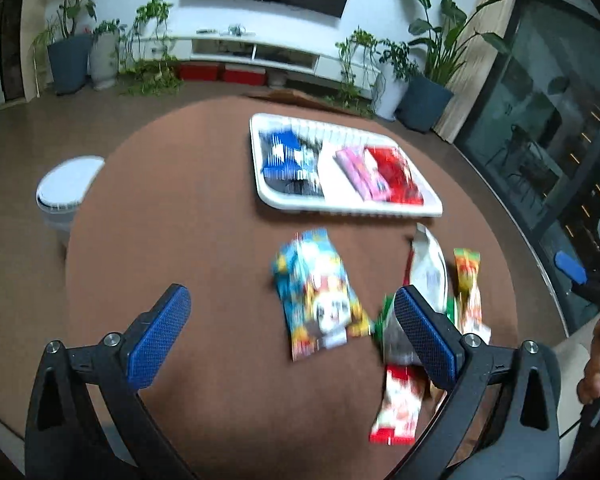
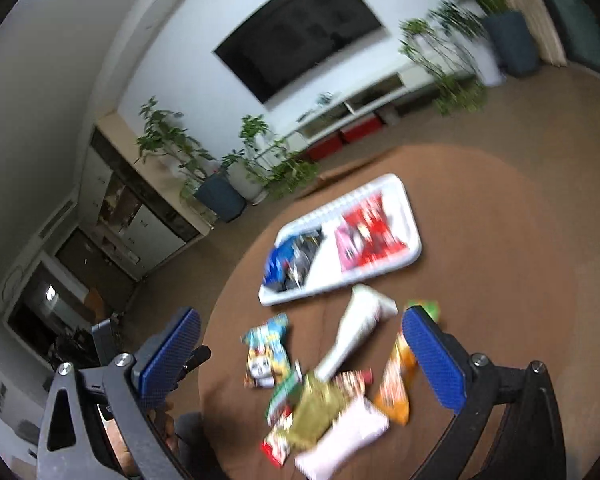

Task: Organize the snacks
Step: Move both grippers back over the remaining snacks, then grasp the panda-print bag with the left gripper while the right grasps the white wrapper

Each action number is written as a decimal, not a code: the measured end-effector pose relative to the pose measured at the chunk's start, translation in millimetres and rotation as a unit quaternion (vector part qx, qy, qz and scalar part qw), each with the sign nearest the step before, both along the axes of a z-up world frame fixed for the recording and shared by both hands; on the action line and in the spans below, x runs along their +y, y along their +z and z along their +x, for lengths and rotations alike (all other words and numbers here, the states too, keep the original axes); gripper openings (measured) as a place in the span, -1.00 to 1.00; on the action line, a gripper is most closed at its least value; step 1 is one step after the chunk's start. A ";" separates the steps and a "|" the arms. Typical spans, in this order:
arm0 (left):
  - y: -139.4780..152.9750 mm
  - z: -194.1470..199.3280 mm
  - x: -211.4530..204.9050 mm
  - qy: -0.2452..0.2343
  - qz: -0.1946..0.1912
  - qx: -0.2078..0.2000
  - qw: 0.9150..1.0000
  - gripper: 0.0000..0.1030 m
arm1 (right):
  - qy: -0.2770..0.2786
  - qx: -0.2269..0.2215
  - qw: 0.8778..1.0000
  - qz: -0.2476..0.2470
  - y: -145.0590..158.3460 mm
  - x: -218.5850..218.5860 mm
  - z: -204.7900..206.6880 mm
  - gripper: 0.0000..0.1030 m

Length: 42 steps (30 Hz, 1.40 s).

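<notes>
Round brown table (image 1: 204, 208), matte and cloth-like. Toward its far side, a white rectangular plastic tray (image 1: 262, 184) with slatted walls: blue and dark packets (image 1: 286, 156) at the left end, pink packet (image 1: 362, 174) and glossy red packets (image 1: 394, 176) at the right end, bare white between. Nearer, loose on the table, a crinkly blue cartoon packet (image 1: 316, 292), a white pouch (image 1: 430, 260), a slim orange stick packet (image 1: 468, 280), a red-and-white packet (image 1: 396, 412). Left gripper (image 1: 292, 320) above the table, jaws apart, blue textured pads, nothing held. Right gripper (image 2: 300, 356) likewise apart and empty. Only in the right wrist view: olive-gold packet (image 2: 316, 412) and pale pink packet (image 2: 348, 436) in the heap. Only in the left: a white lidded bin (image 1: 66, 184) beside the table.
</notes>
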<state>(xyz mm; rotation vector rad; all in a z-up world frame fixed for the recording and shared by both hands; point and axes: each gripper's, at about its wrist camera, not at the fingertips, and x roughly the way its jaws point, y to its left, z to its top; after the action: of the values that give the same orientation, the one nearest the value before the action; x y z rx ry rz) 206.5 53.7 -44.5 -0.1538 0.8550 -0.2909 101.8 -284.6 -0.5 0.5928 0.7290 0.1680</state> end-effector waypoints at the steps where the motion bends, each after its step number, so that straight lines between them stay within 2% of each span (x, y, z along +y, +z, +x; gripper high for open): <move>1: -5.7 -5.8 0.0 -0.001 -0.002 0.005 1.000 0.99 | -0.005 0.007 1.000 -0.001 -4.7 0.5 -5.8 1.00; 4: -21.4 -20.9 -1.5 -0.006 -0.006 0.019 1.000 0.99 | -0.022 0.045 0.999 -0.004 -28.0 7.8 -26.9 1.00; 8: -31.0 -34.0 -5.5 -0.012 -0.011 0.026 1.000 0.99 | -0.035 0.106 0.993 -0.033 -59.6 26.0 -38.3 0.95; 13: -27.5 -40.9 -11.1 -0.025 -0.011 0.020 0.999 0.99 | -0.034 0.159 0.986 -0.040 -90.5 42.7 -35.3 0.57; 17: -23.8 -44.3 -8.7 -0.031 -0.015 0.018 0.999 0.99 | -0.026 0.174 0.982 -0.073 -100.5 54.8 -30.0 0.54; 24: -22.7 -44.8 -8.4 -0.039 -0.016 0.011 0.999 0.99 | -0.012 0.192 0.977 -0.096 -106.1 65.6 -19.9 0.36; 32: -24.3 -42.9 -5.3 -0.040 -0.021 0.016 0.999 0.99 | -0.003 0.202 0.972 -0.124 -107.8 77.0 -8.0 0.35; 35: -25.6 -41.9 -7.3 -0.044 -0.021 0.016 0.999 0.99 | 0.005 0.207 0.965 -0.160 -107.7 86.0 -3.8 0.33; 38: -24.8 -38.7 -10.8 -0.047 -0.015 0.014 0.999 0.99 | 0.009 0.205 0.961 -0.187 -107.2 90.8 -2.9 0.16; 40: -22.9 -34.2 -12.2 -0.047 -0.007 0.014 0.999 0.98 | 0.010 0.203 0.958 -0.200 -107.1 90.0 -3.8 -0.07; 42: -21.5 -28.0 -14.0 -0.047 0.000 0.015 0.999 0.98 | 0.013 0.204 0.958 -0.200 -107.5 87.3 -2.5 -0.13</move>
<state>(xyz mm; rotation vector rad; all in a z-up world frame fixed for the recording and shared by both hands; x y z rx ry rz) 178.5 39.7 -66.0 -0.1186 0.8944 -0.3784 99.4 -197.3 -108.1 0.2283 1.1371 -0.0828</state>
